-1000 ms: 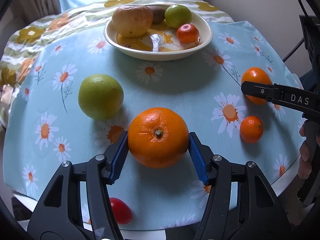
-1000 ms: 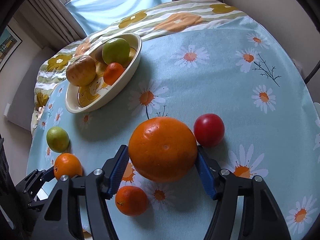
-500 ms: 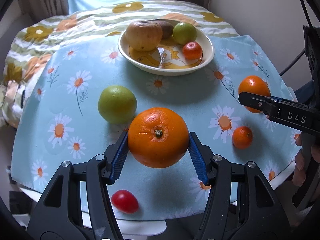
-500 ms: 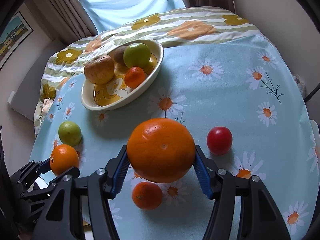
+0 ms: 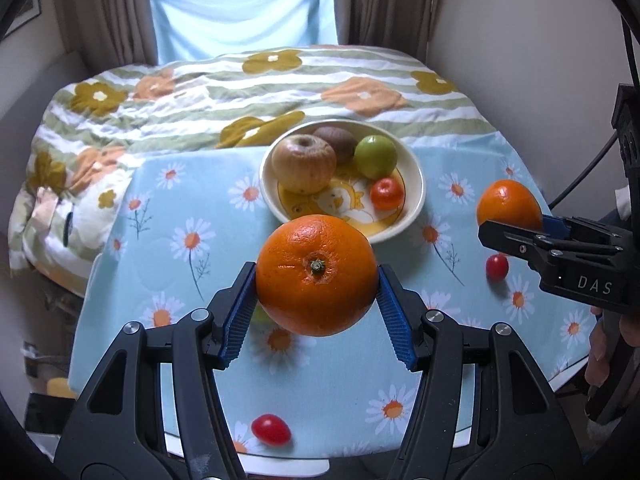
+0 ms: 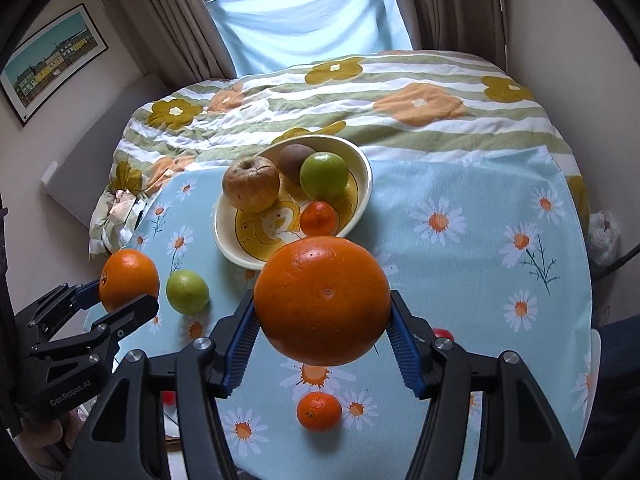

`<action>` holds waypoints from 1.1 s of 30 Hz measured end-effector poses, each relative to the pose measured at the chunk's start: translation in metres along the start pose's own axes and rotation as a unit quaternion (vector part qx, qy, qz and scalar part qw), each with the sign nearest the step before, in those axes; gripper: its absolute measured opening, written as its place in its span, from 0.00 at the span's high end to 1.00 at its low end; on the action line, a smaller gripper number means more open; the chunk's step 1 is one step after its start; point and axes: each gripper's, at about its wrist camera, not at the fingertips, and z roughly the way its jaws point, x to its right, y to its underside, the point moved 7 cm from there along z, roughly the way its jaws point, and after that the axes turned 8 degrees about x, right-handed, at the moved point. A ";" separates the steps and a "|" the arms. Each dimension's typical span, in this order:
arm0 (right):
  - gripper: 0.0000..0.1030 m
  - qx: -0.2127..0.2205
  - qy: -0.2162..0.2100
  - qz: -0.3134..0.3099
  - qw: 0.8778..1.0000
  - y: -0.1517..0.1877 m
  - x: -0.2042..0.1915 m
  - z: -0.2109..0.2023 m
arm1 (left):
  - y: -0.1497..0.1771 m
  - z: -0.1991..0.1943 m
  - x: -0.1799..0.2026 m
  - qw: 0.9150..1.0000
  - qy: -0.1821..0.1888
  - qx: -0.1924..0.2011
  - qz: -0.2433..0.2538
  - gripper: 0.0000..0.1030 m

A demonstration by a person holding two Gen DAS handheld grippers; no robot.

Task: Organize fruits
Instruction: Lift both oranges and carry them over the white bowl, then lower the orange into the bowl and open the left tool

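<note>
My left gripper (image 5: 316, 304) is shut on a large orange (image 5: 316, 274) and holds it high above the table, short of the cream bowl (image 5: 414, 200). My right gripper (image 6: 322, 336) is shut on another large orange (image 6: 322, 300), also lifted, near the bowl (image 6: 362, 184). The bowl holds a brownish apple (image 5: 304, 168), a kiwi (image 5: 336, 142), a green fruit (image 5: 376, 156) and a small mandarin (image 5: 386, 194). Each gripper shows in the other's view with its orange: the right (image 5: 508, 206), the left (image 6: 128, 280).
On the daisy tablecloth (image 6: 480, 256) lie a green fruit (image 6: 187, 292), a small mandarin (image 6: 319, 411), a cherry tomato (image 5: 497, 267) and another tomato (image 5: 271, 430) near the front edge. A striped flowered cloth (image 5: 240, 92) covers the far side. Curtains hang behind.
Both grippers have risen well above the table with their oranges. The table and bowl now look smaller and farther below.
</note>
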 end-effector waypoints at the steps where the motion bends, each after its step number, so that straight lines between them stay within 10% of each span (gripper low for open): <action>1: 0.44 0.002 -0.003 -0.003 1.000 -0.005 0.000 -0.001 | -0.005 0.000 0.001 1.000 -0.002 0.005 -0.001 0.38; 33: 0.44 0.018 0.047 0.033 0.998 -0.057 0.034 0.033 | -0.037 0.127 0.033 0.993 0.061 -0.046 0.094 0.38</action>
